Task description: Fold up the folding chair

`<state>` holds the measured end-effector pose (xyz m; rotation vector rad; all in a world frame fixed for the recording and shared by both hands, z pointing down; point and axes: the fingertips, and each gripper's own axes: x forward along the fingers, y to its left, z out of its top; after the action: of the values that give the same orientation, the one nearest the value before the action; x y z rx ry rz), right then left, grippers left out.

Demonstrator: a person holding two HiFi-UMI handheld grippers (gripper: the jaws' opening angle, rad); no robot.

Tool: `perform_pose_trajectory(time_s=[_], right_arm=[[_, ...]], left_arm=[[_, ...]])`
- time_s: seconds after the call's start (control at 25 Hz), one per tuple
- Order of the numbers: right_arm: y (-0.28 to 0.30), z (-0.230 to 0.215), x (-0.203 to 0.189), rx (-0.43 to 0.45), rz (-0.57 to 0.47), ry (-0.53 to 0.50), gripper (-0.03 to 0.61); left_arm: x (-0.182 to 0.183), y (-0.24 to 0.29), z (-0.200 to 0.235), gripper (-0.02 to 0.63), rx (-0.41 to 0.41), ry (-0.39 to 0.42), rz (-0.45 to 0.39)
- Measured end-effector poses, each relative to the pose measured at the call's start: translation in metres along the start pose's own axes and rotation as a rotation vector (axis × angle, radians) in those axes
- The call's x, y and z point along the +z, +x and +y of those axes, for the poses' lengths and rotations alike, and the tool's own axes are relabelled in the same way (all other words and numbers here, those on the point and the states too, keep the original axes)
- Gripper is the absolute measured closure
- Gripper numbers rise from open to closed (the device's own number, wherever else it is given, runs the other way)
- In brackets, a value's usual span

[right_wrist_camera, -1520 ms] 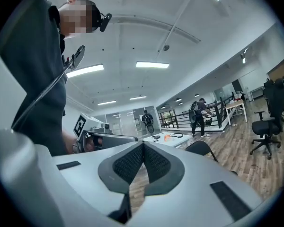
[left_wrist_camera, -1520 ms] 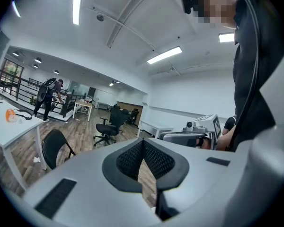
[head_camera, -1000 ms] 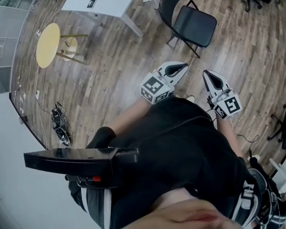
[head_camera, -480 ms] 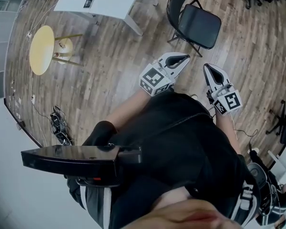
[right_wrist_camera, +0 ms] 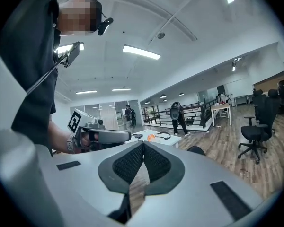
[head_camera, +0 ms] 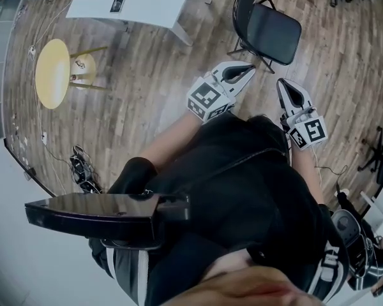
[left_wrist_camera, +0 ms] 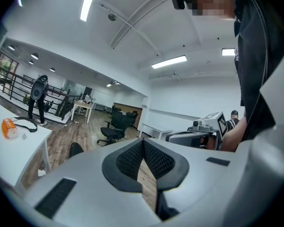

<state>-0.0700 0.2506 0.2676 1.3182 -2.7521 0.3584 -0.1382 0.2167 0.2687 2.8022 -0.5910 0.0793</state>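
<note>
Wood-plank floor fills the head view on my feed, in an open office sort of room. Both tongs are clamped fully shut with nothing in them. The left gripper (head_camera: 249,69) and right gripper (head_camera: 283,83) are held out side by side in front of the person's black top, tips pointing up-frame.

The folding chair (head_camera: 272,25) stands just past those tips. It's unfolded, black seat and back, and neither gripper touches it. The left tip sits right below its front legs and the right tip is under the seat's right side. The chair is beside the near corner of the white table (head_camera: 140,5).

Further out toward the floor's left edge there's a round yellow stool (head_camera: 52,73) and a tangle of cables (head_camera: 82,171). Only the head view shows those.

The gripper views show the mesh pads (left_wrist_camera: 132,159) meeting at the tip, and each view also shows the other gripper alongside. Of the chair they only catch a dark rounded bit poking over the gripper body. They do add ceiling strip lights, office chairs (right_wrist_camera: 255,123) and people standing by a railing (right_wrist_camera: 179,118), which the head view doesn't show.
</note>
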Motion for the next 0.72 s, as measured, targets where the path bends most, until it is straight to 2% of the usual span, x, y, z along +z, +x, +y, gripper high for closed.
perform_pose_trajectory(time_s=[0.28,0.52,0.72], right_arm=[[0.006,-0.033,-0.004,-0.028,0.014,0.025,0.568],[0.008,-0.080,-0.004,-0.002,0.005,0.042,0.568],[0.014,-0.123,0.005,0.032,-0.008,0.034,0.568]], left_arm=[[-0.002,0.019,0.020,0.609,0.008,-0.020,0.015],[0.003,0.054,0.033,0.609,0.048,-0.012,0.033],[0.015,0.092,0.045,0.609,0.090,0.036,0.063]])
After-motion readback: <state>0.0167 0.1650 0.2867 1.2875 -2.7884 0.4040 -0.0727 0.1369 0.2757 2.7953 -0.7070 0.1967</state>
